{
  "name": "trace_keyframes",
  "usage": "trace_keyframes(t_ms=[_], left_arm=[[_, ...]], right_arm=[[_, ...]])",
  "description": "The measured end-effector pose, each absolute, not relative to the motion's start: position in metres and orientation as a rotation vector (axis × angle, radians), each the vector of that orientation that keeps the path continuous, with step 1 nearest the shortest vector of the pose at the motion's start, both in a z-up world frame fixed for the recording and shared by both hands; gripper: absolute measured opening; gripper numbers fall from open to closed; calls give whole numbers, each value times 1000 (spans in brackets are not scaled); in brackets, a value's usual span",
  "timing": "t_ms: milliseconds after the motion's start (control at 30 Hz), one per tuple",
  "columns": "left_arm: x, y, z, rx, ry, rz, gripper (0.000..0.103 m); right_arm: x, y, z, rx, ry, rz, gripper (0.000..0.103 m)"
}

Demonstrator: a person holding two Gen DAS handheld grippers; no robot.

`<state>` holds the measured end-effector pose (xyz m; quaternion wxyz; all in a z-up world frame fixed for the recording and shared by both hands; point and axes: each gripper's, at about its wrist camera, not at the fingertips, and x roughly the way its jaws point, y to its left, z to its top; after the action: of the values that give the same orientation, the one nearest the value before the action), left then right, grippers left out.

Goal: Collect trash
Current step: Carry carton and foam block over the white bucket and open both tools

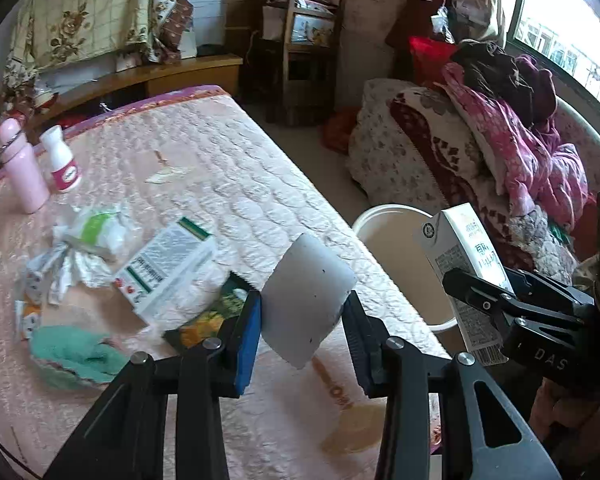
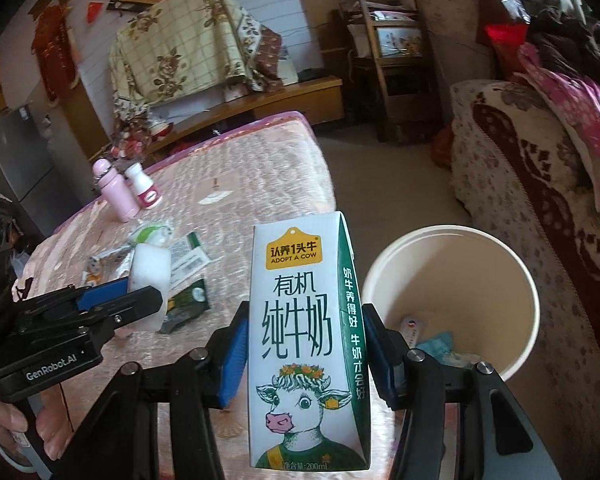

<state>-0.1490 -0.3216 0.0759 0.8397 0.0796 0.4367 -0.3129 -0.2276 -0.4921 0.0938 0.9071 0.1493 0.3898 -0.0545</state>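
Holding now: my left gripper [image 1: 302, 306] pinches a white foam block [image 1: 308, 300] between its blue pads; my right gripper [image 2: 304, 344] is clamped on an upright milk carton [image 2: 306, 340].
Left gripper's place: I see it over the near edge of the table [image 1: 240, 184], block tilted, just beside the bucket's rim.
Right gripper's place: I see the carton at the table edge, just left of the bucket [image 2: 452, 280] in the right wrist view, not over its mouth.
Bucket: white, on the floor against the table's side; some wrappers [image 2: 432, 340] lie at its bottom.
Trash on the table: a crumpled white-and-green wrapper [image 1: 96, 232], a flattened medicine box [image 1: 168, 268], a dark green packet [image 1: 216, 312], all close together near me.
Other things there: a pink bottle [image 1: 22, 168] and a small white bottle [image 1: 62, 160] stand side by side at the far left; a teal cloth [image 1: 76, 352] lies by the left fingers.
Beyond: a sofa [image 1: 440, 152] heaped with pink clothes.
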Motion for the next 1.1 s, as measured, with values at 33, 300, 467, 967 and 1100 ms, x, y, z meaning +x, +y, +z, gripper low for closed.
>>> trace_keyframes(t_ms=[33, 300, 467, 967, 1100], left_arm=[[-150, -325, 75, 172, 923, -669, 42], [-154, -352, 75, 177, 925, -726, 42], [-154, -368, 73, 172, 935, -753, 42], [-149, -421, 56, 174, 990, -809, 42], [-148, -435, 49, 160, 1011, -833, 42]], right_arm=[[-229, -495, 93, 308, 806, -123, 56], [-237, -519, 90, 316, 801, -189, 56], [-240, -534, 87, 320, 805, -211, 56], [-241, -579, 66, 350, 814, -301, 56], [-240, -594, 57, 369, 821, -328, 56]])
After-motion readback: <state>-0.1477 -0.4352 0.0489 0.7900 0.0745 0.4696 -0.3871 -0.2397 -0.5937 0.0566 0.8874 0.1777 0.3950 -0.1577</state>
